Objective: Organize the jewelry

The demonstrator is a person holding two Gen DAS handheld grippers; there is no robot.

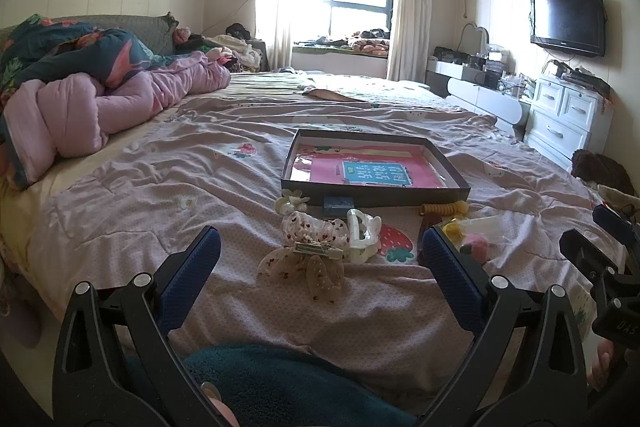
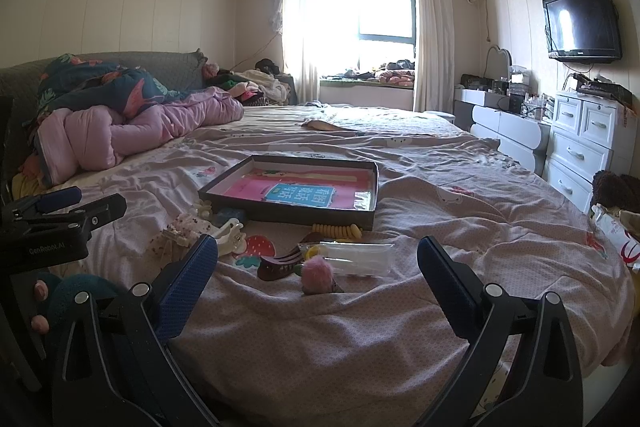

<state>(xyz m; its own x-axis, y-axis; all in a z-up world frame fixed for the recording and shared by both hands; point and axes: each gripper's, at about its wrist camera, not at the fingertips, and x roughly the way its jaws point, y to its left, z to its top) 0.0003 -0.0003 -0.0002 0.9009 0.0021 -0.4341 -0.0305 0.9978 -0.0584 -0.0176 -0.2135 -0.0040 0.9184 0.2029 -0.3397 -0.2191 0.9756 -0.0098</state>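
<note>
Two grippers out in front of me, both over the bed, both with their blue-padded jaws spread wide and holding nothing. My left gripper (image 1: 320, 259) frames the bow hair clip (image 1: 310, 253), which lies on the pink bedspread (image 1: 160, 187) with its metal clasp bar running left to right across my view and its dotted ribbon tails trailing back toward me. Touching the bow's right side is a white claw clip (image 1: 362, 233), long axis running away from me toward the box.

Just behind those sits the shallow dark box lid (image 1: 374, 195), long side across the view, a pink booklet (image 1: 376, 173) flat inside it. A small blue box (image 1: 339, 205) rests against its near wall, with a pale flower clip (image 1: 291, 202) to the left of that.

From my right gripper (image 2: 318, 263) I see a dark brown claw clip (image 2: 278, 263), teeth pointing right, and a pink pompom hair tie (image 2: 316, 277) just beside it. A clear plastic packet (image 2: 356, 257) lies lengthwise left to right next to them. A yellow spiral hair tie (image 2: 338, 230) stretches along the box lid's near wall, its axis parallel to that wall.

The jewelry pile is all outside the box, on the bedspread between the box and me. A rumpled pink quilt (image 1: 100, 107) is heaped far left; a white dresser (image 2: 580, 147) stands at right.
</note>
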